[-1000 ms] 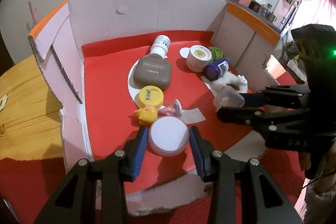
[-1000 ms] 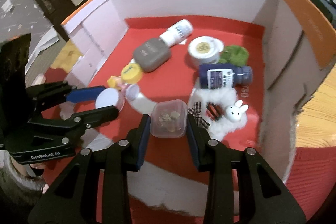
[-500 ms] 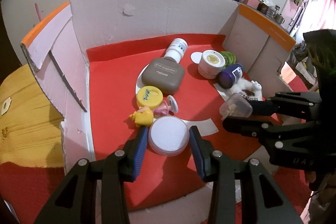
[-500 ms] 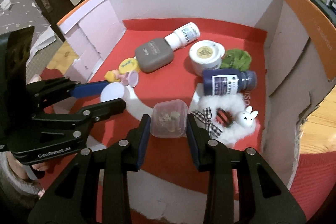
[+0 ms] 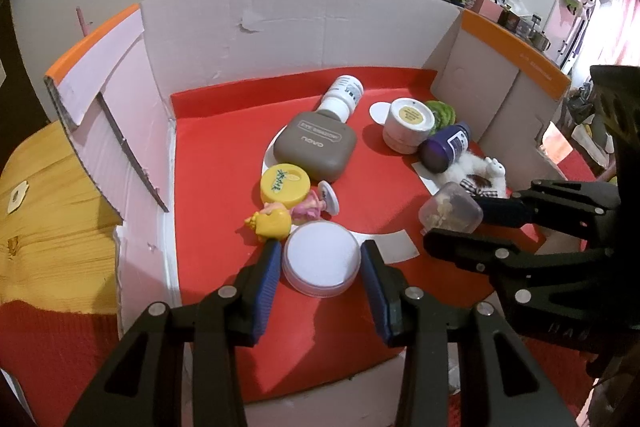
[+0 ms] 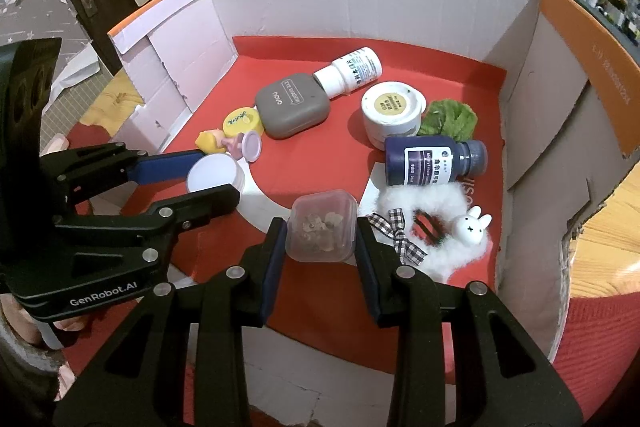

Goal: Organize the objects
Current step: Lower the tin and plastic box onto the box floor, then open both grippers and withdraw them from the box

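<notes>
**Two grippers, two containers, over a red-floored cardboard box**

The left gripper (image 5: 320,263), at the bottom centre of the left wrist view, is clenched on a round white-lidded jar (image 5: 320,258), its blue pads pressing the jar's sides above the red floor (image 5: 216,163) of the open cardboard box (image 5: 280,23). At the right edge of the same view the right gripper (image 5: 452,223) grasps a small clear plastic container (image 5: 450,213) with brownish contents.

In the right wrist view that container (image 6: 323,226) sits squeezed between the right gripper (image 6: 322,239) at lower centre, while the left gripper (image 6: 208,179) reaches in from the left with the white-lidded jar (image 6: 215,173).

The other objects lie scattered on the box floor. Near the centre of the left wrist view a grey eye-shadow case (image 5: 316,143) rests against a white bottle (image 5: 341,99) lying on its side. Just below the case sits a yellow-lidded tin (image 5: 285,183), and beside it a small yellow-and-pink figurine (image 5: 288,217) touches the jar's upper left edge. To the right stand a white tub with a tan label (image 5: 409,125), a green leaf-like piece (image 5: 442,111) behind it, and a dark purple bottle (image 5: 447,147) on its side. A white fluffy scrunchie with a rabbit charm (image 6: 460,227) and a checked bow lies at the right of the right wrist view, just beside the clear container.
</notes>
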Demonstrator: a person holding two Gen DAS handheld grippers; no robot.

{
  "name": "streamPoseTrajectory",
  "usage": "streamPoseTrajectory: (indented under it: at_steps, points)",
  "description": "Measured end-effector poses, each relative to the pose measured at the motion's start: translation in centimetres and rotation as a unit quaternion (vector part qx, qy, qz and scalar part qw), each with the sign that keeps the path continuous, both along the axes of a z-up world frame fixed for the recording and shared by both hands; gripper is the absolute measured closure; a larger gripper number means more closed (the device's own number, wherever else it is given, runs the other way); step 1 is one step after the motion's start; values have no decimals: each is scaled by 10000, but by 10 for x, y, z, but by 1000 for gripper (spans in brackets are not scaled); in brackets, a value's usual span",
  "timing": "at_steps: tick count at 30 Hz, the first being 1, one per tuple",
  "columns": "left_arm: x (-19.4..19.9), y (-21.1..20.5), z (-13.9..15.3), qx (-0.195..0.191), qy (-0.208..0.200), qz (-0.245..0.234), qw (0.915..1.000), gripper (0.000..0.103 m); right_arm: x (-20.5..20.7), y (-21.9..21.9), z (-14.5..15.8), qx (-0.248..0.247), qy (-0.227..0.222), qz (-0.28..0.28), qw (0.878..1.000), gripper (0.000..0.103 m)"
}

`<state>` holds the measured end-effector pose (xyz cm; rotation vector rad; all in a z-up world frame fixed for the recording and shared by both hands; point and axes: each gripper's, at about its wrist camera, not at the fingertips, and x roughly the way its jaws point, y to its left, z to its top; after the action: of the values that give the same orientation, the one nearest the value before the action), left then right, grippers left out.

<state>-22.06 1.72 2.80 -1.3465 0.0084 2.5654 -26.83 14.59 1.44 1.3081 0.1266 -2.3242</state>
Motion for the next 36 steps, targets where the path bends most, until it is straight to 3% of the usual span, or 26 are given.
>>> streamPoseTrajectory:
  at_steps: [15,16,21,32,36]
  points:
    - [2,3,0,-81,85,52,9999,57,0,-2,-1,47,230,-27,9997,69]
    - [2,3,0,-90,92,72,9999,52,0,-2,-1,44,237,-24,9997,68]
    - [6,2,2,-82,114,93,9999,51,4,-3,0,145,323,14,9994,56]
    - [10,-2,7,5,203,158,9997,51,9,2,4,55,371,-24,9993,54]
    - [15,-4,12,25,291,209,9994,51,14,4,10,-13,445,-107,9989,45]
